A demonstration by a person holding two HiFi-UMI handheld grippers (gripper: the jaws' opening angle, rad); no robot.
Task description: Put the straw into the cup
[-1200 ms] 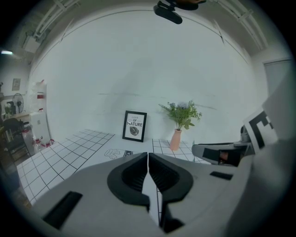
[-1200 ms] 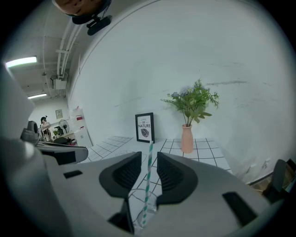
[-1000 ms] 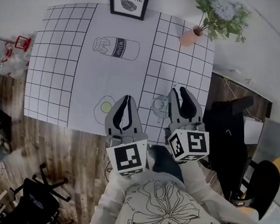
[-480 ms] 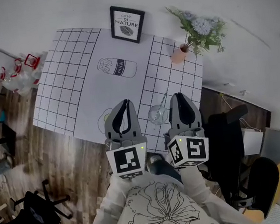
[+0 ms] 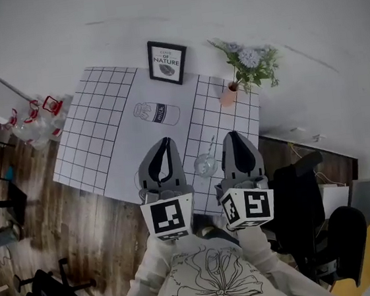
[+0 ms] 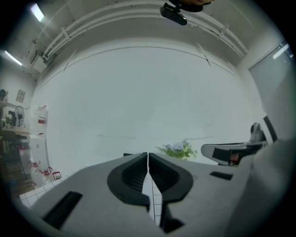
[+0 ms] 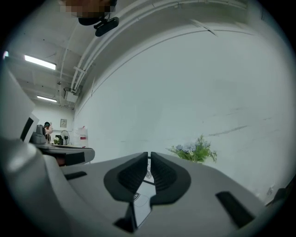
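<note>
A clear glass cup (image 5: 205, 165) stands near the front edge of the checked table (image 5: 97, 131), with a thin straw (image 5: 210, 145) sticking up out of it. In the head view the cup lies between my two grippers. My left gripper (image 5: 165, 142) is just left of it and my right gripper (image 5: 235, 135) just right of it, both held higher than the table. Both are shut with nothing between the pads. In the left gripper view the left gripper (image 6: 148, 155) points level at the white wall; the right gripper (image 7: 149, 155) does the same in its own view.
A framed print (image 5: 166, 62) leans against the wall at the table's back, and a pink vase of flowers (image 5: 229, 95) stands at the back right. A milk bottle is drawn on the cloth (image 5: 158, 112). A black chair (image 5: 297, 191) stands to the right, bottles (image 5: 33, 125) to the left.
The head view has pulled back and up, so the table and cup look smaller and farther. Both grippers stay shut, side by side, either side of the cup.
</note>
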